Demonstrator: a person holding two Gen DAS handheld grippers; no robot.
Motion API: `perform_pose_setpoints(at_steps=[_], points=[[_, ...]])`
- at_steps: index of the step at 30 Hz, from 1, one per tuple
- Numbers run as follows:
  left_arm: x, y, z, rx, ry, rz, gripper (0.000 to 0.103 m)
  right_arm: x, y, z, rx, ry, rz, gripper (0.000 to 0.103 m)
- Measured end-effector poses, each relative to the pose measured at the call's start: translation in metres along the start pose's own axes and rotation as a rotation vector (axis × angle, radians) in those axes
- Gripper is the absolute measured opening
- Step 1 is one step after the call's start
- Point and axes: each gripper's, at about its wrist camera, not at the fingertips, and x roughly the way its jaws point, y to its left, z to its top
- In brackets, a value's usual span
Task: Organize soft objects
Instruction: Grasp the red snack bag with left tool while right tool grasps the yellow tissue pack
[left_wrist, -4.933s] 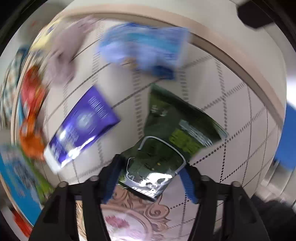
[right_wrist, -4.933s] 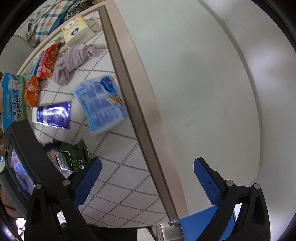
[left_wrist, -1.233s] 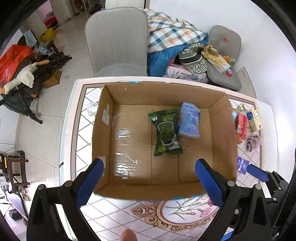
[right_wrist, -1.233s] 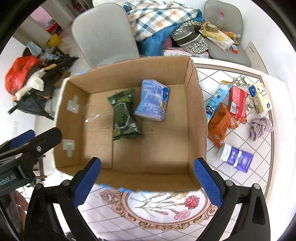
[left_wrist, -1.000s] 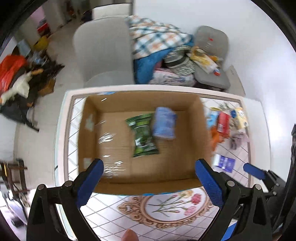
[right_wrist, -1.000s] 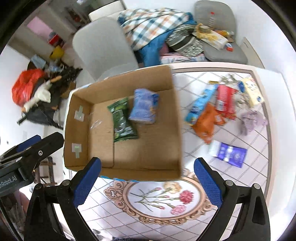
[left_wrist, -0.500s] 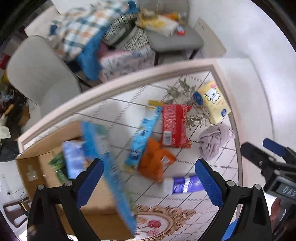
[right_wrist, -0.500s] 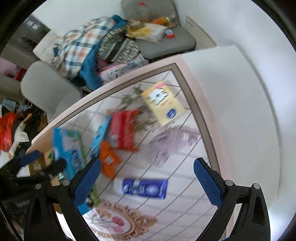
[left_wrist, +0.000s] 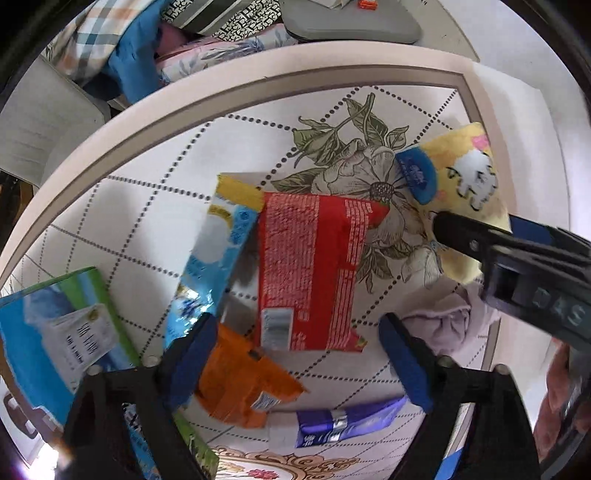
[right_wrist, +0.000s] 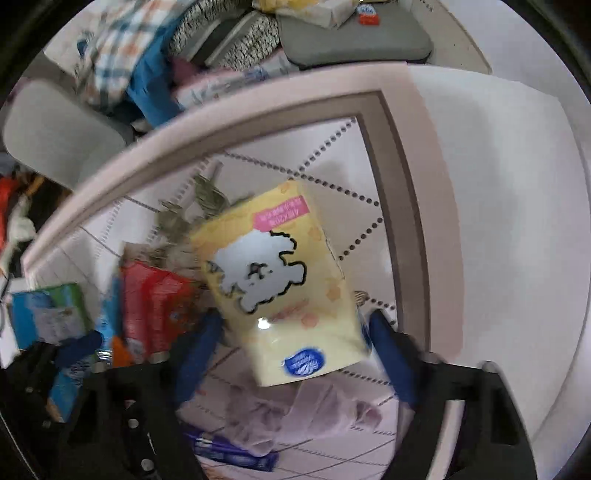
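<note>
In the left wrist view my left gripper (left_wrist: 295, 347) is open above the bottom edge of a red packet (left_wrist: 310, 266), with an orange packet (left_wrist: 236, 384) under its left finger. A light blue packet (left_wrist: 218, 251), a purple pack (left_wrist: 340, 424), a lilac cloth (left_wrist: 447, 325) and a yellow tissue pack (left_wrist: 461, 177) lie around. In the right wrist view my right gripper (right_wrist: 291, 343) is open, its blue fingers on either side of the yellow tissue pack (right_wrist: 280, 284). The lilac cloth (right_wrist: 295, 413) lies below it.
The cardboard box's printed side (left_wrist: 59, 332) stands at the left. The table's edge (left_wrist: 207, 92) curves along the back; a grey chair (right_wrist: 55, 133) and piled clothes (right_wrist: 147, 48) lie beyond. The white floor (right_wrist: 498, 184) is to the right.
Both grippers have dropped from high above the box toward the table's right side. The left one now hovers at the red packet, the right one straddles the yellow tissue pack.
</note>
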Motion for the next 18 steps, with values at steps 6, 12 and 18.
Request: perform_pose_setpoints(at_steps=[6,12,18], points=[[0.025,-0.013,0.010,0.000,0.051,0.027,0.057,-0.004,-0.021,-0.007,0.010,0.015,-0.077,0.077],[0.027,-0.027,0.017,-0.004,0.033,0.073,0.058,0.003,-0.039,-0.006,0.052,0.034,-0.012,0.077],[0.026,-0.031,0.025,-0.033,0.023,0.070,0.058,0.025,-0.042,-0.001,0.058,0.063,-0.041,0.078]])
